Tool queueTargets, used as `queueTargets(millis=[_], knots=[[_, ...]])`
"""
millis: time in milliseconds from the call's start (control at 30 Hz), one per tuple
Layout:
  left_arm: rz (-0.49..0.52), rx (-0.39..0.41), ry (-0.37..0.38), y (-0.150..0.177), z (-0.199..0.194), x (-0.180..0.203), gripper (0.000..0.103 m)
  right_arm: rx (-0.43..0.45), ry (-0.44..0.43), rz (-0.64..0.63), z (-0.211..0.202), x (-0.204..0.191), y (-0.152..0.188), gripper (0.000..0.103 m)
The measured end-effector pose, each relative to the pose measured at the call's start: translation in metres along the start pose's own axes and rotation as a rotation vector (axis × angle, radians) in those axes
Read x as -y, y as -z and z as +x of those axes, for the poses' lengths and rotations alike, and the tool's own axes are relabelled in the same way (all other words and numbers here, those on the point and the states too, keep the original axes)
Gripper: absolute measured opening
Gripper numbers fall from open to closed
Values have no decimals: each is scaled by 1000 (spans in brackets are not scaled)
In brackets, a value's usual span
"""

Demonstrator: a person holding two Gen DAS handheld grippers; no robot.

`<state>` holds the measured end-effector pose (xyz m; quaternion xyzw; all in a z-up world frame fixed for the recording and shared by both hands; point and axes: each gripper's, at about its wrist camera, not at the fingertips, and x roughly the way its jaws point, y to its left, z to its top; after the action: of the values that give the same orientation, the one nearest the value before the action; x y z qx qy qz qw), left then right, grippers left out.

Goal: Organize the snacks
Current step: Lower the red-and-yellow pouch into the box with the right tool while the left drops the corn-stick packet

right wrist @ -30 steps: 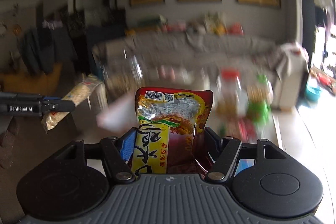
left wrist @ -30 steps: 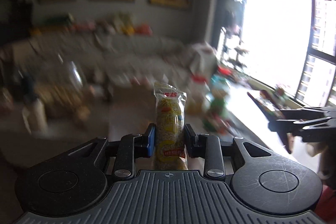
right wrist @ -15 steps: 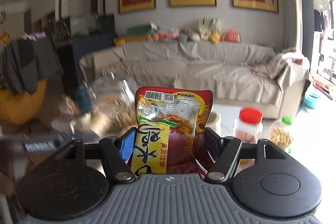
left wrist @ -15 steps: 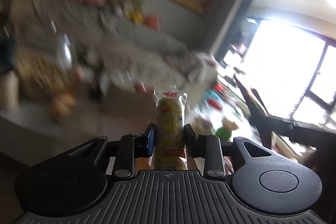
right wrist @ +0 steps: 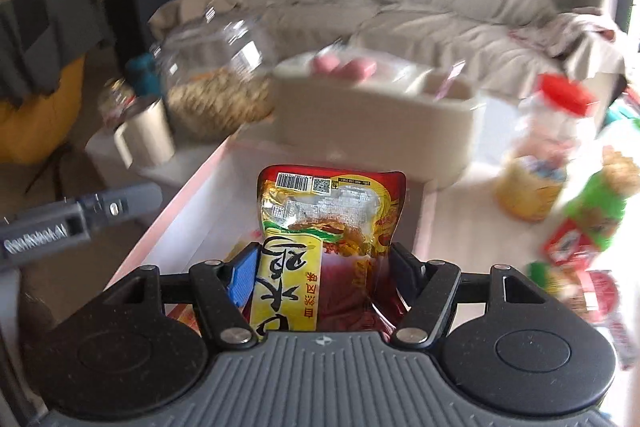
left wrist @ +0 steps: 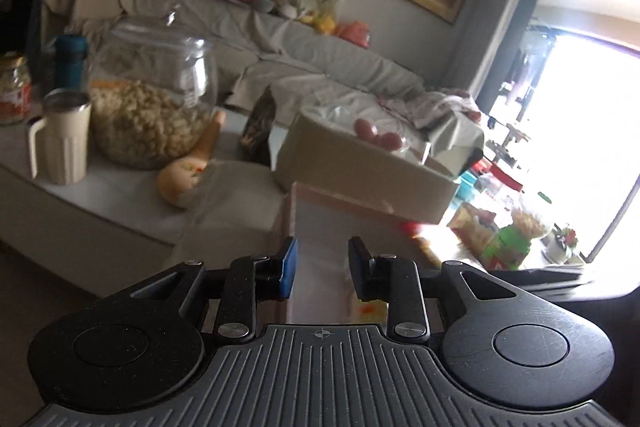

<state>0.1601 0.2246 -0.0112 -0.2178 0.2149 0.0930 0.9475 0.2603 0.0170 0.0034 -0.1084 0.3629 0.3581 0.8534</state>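
- Left gripper (left wrist: 319, 263): jaws empty and apart; the yellow snack stick held a second ago is gone, presumably dropped into the pink tray (left wrist: 320, 211).
- Right gripper (right wrist: 322, 273): jaws grip the red snack pouch (right wrist: 332, 227) above the tray, release pending.

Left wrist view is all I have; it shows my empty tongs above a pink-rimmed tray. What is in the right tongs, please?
Observer: The right tongs grip a red and yellow pack. The jaws have just been opening a little, with the pack between the pads.
Operator: Where is this pack compared to the tray?
Observer: It hangs over the tray, between the tray's two long rims.
Operator: How is the pack turned?
Observer: It stands up out of the tongs, with its barcode end farthest from them.
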Motion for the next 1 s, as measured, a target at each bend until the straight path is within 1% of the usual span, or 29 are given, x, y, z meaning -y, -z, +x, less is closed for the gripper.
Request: queueTargets(millis=[67,100,133,167,200,233,300,400,433,500,533,600,633,667,733,767,800,833,867,900,967,1000], knots=[[-10,-16,-2,0,-3,-4,32,-44,-56,-25,18,-9,6,80],[-16,-20,1,2,-3,-5,32,-88,-81,-34,28,-13,7,82],[-23,-22,5,6,-11,-7,32,-131,-107,-38,36,-15,8,84],[-28,-24,10,9,-12,-8,32,-136,-133,-20,37,-14,9,84],[-33,-24,14,10,-12,-9,32,-138,-132,-1,35,-12,8,84],[-37,-21,16,13,-12,-10,32,-124,-131,18,31,-8,6,84],[-43,-12,22,16,-12,-8,32,-57,-150,69,12,3,3,84],[-24,8,58,18,-21,2,32,32,-185,100,-29,22,0,84],[-9,19,72,17,-24,7,32,62,-171,97,-46,28,1,84],[29,57,108,18,-33,17,32,131,-96,86,-82,44,11,86],[47,81,141,20,-38,22,32,167,-47,85,-100,54,19,89],[86,104,240,29,-45,33,32,210,72,94,-123,74,35,91],[98,92,287,34,-47,39,32,213,130,103,-129,83,41,91],[93,61,321,40,-48,47,32,214,178,122,-132,94,46,91],[62,-33,372,49,-46,65,32,220,223,175,-134,123,59,91],[67,-81,389,54,-45,77,32,221,229,201,-131,137,67,91],[100,-114,383,59,-45,90,32,219,237,233,-125,151,77,91],[141,-126,347,66,-48,103,32,213,234,260,-119,163,88,91],[169,-124,293,75,-52,114,32,200,213,280,-110,174,95,91],[172,-122,242,84,-56,122,32,180,183,291,-101,183,103,90],[105,-143,173,100,-60,128,32,135,142,295,-86,194,116,90],[67,-169,162,108,-60,127,32,120,135,296,-82,195,121,88]])
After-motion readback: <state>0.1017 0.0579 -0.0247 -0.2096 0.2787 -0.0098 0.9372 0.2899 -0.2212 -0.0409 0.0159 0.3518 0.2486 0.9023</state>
